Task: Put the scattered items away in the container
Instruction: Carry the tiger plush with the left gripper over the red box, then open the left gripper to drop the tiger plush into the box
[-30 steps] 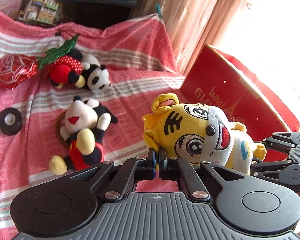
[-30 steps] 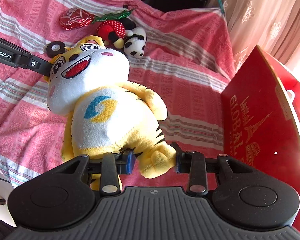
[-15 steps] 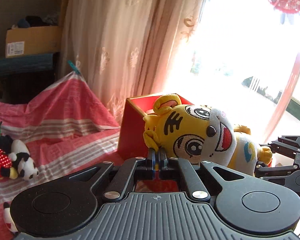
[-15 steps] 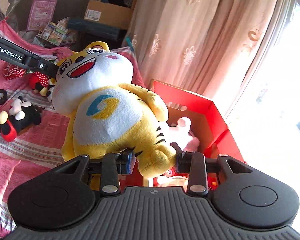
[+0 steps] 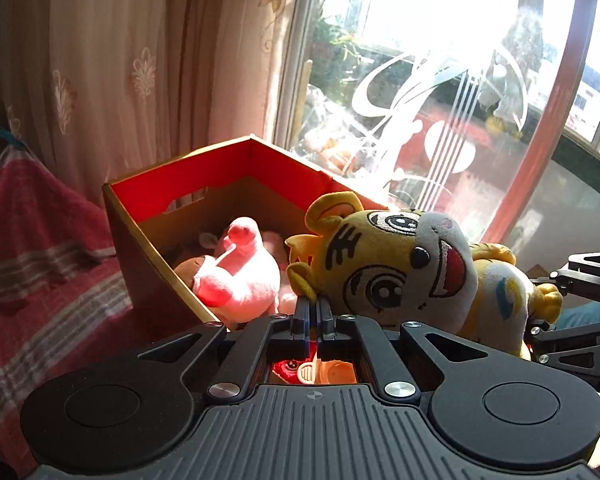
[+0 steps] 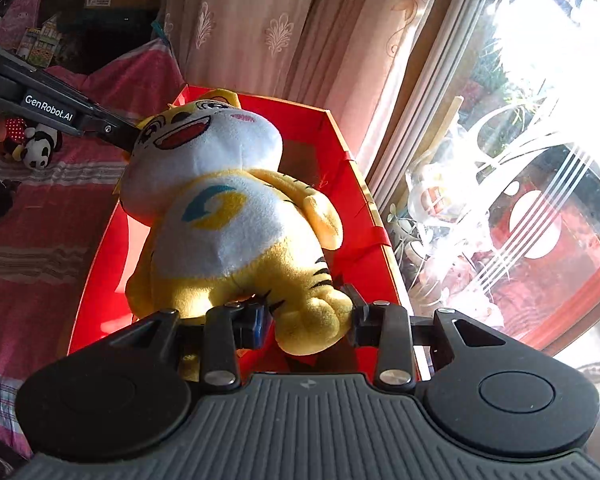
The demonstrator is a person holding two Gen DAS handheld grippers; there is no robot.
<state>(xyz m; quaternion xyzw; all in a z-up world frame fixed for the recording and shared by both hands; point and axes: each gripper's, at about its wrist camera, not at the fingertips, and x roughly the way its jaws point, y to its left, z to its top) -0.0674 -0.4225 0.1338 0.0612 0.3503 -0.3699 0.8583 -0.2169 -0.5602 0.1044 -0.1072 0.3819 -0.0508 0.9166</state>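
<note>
A yellow and white tiger plush (image 5: 400, 272) (image 6: 236, 216) hangs between both grippers over the open red cardboard box (image 5: 204, 176) (image 6: 352, 184). My left gripper (image 5: 313, 312) is shut on the tiger's ear. My right gripper (image 6: 306, 320) is shut on the tiger's foot. A pink plush (image 5: 240, 276) and other toys lie inside the box.
The box stands on a bed with a red striped cover (image 5: 40, 240) (image 6: 32, 232), beside a curtain (image 5: 120, 60) and a window (image 5: 440, 80). A panda and red plush (image 6: 36, 144) lie on the cover at the left.
Both grippers have carried the tiger plush from over the bed to above the open box. The box's inside has come into view.
</note>
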